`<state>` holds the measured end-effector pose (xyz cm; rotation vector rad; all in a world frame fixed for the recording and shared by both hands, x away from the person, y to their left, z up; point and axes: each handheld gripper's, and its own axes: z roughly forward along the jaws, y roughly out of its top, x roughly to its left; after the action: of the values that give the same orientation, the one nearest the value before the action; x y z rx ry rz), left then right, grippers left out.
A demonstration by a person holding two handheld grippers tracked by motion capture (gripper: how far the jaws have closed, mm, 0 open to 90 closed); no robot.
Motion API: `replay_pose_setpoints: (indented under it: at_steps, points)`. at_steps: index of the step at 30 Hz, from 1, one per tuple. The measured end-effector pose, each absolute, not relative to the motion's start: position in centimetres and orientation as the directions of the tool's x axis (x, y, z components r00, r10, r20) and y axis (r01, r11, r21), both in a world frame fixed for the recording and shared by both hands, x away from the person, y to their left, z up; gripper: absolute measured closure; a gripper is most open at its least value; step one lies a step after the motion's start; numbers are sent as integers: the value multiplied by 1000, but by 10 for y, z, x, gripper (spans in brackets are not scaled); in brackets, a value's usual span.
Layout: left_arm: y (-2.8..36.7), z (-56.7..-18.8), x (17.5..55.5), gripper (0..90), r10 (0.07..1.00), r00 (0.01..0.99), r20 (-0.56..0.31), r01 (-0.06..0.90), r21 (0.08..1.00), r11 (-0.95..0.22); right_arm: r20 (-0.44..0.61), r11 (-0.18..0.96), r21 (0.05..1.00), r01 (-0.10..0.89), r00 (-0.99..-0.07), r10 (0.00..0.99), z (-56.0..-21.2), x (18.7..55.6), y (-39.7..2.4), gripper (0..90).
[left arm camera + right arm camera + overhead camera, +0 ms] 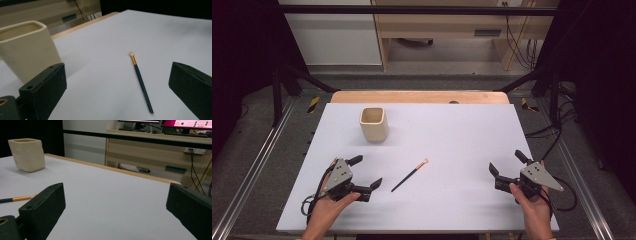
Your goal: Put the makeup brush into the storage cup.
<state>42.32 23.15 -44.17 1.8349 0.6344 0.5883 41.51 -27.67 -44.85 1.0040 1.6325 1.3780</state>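
A thin brush [409, 175] with a dark handle, a gold ferrule and a pale tip lies flat on the white table [462, 130], near the middle front. It also lies between the jaws in the left gripper view [141, 81]. A cream square cup [373, 123] stands upright toward the back left, and shows large at the left of the left gripper view [27, 50]. My left gripper [368, 172] is open, just left of the brush, holding nothing. My right gripper [507, 162] is open at the front right, empty, with the cup [27, 154] and the brush tip [18, 198] off to its left.
The table's wooden far edge [419, 96] runs along the back. Metal rails [252, 170] flank the table on both sides. Cables [562, 130] trail on the floor at the right. A desk with monitors [185, 123] stands beyond the table.
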Motion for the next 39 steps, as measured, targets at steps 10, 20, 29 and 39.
replay_pose_setpoints:
  at_steps: [10,20,29,39]
  points:
    - [178,-430,438,12,550,828,110,203,855,-477,-64,107,990,86,-405,912,-448,414,-277,28]
    - [140,-429,452,21,491,867,84,275,742,-612,-73,117,989,86,-405,911,-448,414,-277,27]
    - [130,-431,466,28,478,872,103,299,662,-687,-72,119,989,90,-407,910,-448,414,-276,28]
    - [123,-435,478,37,464,879,111,305,617,-725,-72,122,988,98,-408,910,-448,414,-275,29]
